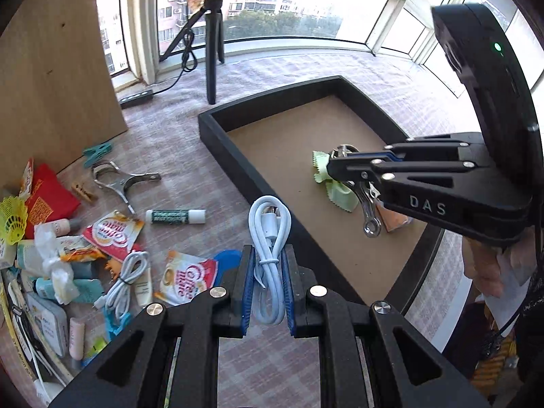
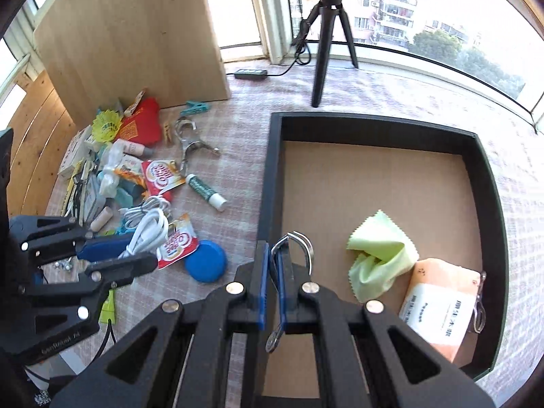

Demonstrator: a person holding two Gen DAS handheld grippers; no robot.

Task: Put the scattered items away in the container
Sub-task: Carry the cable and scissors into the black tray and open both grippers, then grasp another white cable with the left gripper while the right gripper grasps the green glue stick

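The left hand-held gripper pinches a coiled white cable just short of the black tray's near wall, while the right hand-held gripper clamps a metal clip over the tray's brown floor, near a green cloth.

The cable's near end is hidden between the left gripper's pads. The clip is partly covered by the right gripper. The tripod's top is cut off. Print on the tissue pack is too small to read.
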